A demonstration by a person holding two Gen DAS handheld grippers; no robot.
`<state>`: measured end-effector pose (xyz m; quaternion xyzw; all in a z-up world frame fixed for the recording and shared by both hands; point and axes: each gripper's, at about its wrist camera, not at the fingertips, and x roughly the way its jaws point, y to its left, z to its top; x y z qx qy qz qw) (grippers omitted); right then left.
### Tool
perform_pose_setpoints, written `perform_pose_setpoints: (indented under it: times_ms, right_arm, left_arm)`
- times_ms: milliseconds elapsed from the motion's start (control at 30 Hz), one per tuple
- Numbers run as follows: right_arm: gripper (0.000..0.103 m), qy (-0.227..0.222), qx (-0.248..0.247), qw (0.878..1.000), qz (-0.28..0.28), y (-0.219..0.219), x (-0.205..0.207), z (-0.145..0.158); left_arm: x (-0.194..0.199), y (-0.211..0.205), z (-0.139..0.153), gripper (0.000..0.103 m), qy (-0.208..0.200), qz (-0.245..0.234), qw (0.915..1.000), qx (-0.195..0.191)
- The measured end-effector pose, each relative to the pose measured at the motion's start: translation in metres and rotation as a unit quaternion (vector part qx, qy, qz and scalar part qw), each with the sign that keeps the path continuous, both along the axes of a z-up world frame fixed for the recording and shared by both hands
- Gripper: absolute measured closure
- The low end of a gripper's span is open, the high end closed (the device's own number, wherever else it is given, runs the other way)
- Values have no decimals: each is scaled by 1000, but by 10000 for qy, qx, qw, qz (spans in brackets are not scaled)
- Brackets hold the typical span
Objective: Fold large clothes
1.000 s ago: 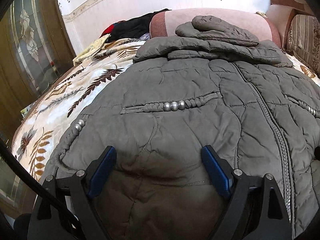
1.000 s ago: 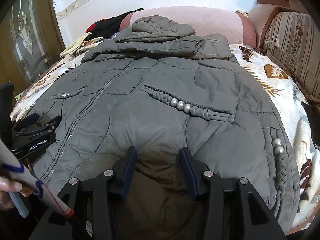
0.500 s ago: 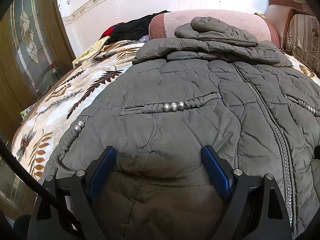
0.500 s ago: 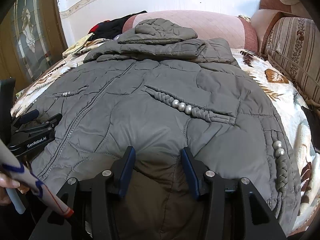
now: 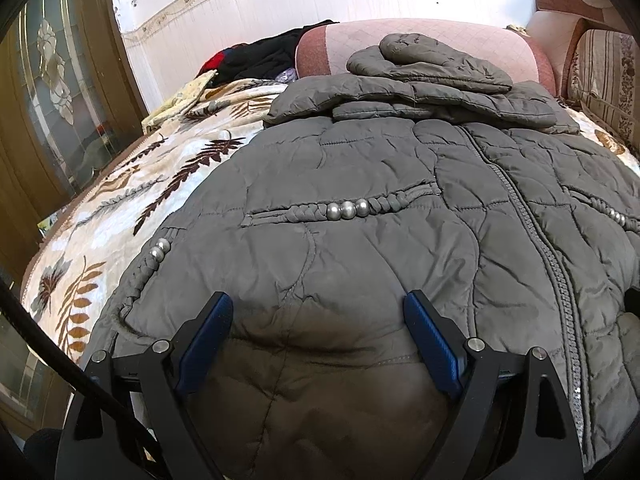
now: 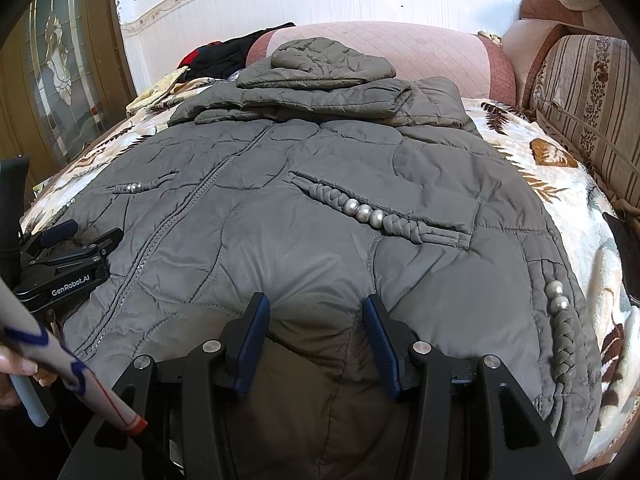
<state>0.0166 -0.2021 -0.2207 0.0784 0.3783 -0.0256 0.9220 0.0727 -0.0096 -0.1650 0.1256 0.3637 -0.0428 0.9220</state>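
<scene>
1. Left gripper (image 5: pixel 318 334): fingers spread wide over the near hem of the coat (image 5: pixel 400 216), nothing held.
2. Right gripper (image 6: pixel 316 330): fingers moderately apart above the same hem, nothing held.
3. Grey quilted coat (image 6: pixel 320 208): lying front-up and zipped on the leaf-patterned blanket (image 5: pixel 132 196), sleeves and hood folded across its far end.
4. Pink bolster (image 6: pixel 432 50): behind the hood, at the wall.

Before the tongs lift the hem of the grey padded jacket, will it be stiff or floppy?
Probably floppy: the grey padded jacket lies soft and creased on the bed, so the lifted hem should sag between grips. Its puffy quilting suggests lightness for its size. The smooth shell may slip, and the metal beads add little weight.
</scene>
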Motion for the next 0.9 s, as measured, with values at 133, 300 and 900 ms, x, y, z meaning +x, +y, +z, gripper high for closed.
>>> perform_pose_setpoints:
  times_ms: [133,300,900]
  right_arm:
    - [48,62,58,10000,-25,-1,1,1]
    - [46,112,90,9999,-74,-2,-2,4]
    - [34,-380,461,9861,-1547,-116,-79,50]
  left_arm:
    - [-5,7,2,16,102,-44,9998,-136]
    - [-19,8,4,16,8,-125,9999,-6]
    - [14,132,38,16,193,1360,9864,-902]
